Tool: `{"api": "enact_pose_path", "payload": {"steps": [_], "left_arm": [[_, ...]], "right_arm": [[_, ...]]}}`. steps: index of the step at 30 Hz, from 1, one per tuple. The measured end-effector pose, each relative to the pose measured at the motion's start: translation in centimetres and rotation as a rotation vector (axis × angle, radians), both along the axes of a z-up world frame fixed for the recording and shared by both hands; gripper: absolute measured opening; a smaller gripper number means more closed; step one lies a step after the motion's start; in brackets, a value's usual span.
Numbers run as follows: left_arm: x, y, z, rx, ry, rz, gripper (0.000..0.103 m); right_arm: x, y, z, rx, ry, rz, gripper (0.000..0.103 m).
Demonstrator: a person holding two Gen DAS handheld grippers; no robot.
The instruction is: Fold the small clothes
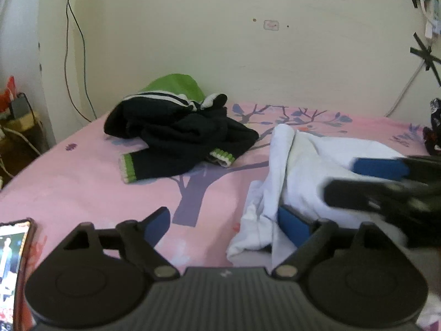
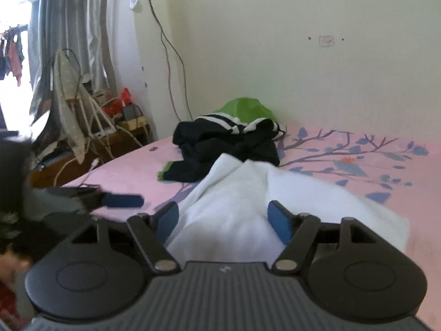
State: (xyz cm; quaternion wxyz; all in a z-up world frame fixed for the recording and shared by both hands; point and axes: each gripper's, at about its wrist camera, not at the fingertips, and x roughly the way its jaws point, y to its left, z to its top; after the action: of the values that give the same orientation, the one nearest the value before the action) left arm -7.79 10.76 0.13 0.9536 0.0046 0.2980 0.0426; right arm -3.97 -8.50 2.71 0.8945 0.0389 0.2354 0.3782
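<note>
On the pink bedsheet [image 1: 82,182] with a purple tree print lies a crumpled white garment [image 1: 303,160], near the front and to the right in the left wrist view. The left gripper [image 1: 224,226] has its jaws spread wide; its right blue pad sits against the edge of the white cloth, its left pad over bare sheet, and nothing is pinched. The right gripper [image 2: 223,223] is open too, with the white garment [image 2: 228,207] lying loose between its pads. Farther back, by the wall, a black garment with green cuffs [image 1: 179,135] lies in a heap. A phone [image 1: 11,262] rests at the near left.
</note>
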Motion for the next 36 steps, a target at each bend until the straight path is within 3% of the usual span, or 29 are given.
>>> {"api": "enact_pose_path", "payload": {"steps": [5, 8, 11, 14, 22, 29, 33, 36], "left_arm": [[0.3, 0.3, -0.1, -0.007, 0.015, 0.038, 0.102], [0.4, 0.3, -0.1, -0.002, 0.015, 0.046, 0.103], [0.2, -0.3, -0.1, 0.042, 0.003, 0.055, 0.103], [0.0, -1.0, -0.1, 0.087, -0.01, 0.066, 0.103], [0.0, -1.0, -0.1, 0.097, -0.014, 0.071, 0.103], [0.0, -1.0, -0.2, 0.099, -0.016, 0.073, 0.103], [-0.1, -1.1, -0.2, 0.096, -0.016, 0.079, 0.103], [-0.2, -1.1, -0.2, 0.091, -0.017, 0.083, 0.103]], "right_arm": [[-3.4, -3.1, 0.0, 0.01, -0.048, -0.075, 0.07], [-3.9, -4.9, -0.4, 0.035, -0.016, -0.124, 0.071], [-4.3, -5.7, -0.6, 0.053, -0.014, -0.135, 0.079], [-4.7, -5.5, -0.5, 0.038, -0.043, -0.13, 0.097], [-4.0, -6.3, -0.9, 0.046, 0.003, -0.164, 0.097], [-3.3, -5.9, -1.5, -0.016, 0.082, -0.213, 0.097], [-2.5, -5.6, -2.2, -0.058, 0.179, -0.201, 0.097], [-2.4, -6.0, -2.3, -0.046, 0.191, -0.196, 0.097]]}}
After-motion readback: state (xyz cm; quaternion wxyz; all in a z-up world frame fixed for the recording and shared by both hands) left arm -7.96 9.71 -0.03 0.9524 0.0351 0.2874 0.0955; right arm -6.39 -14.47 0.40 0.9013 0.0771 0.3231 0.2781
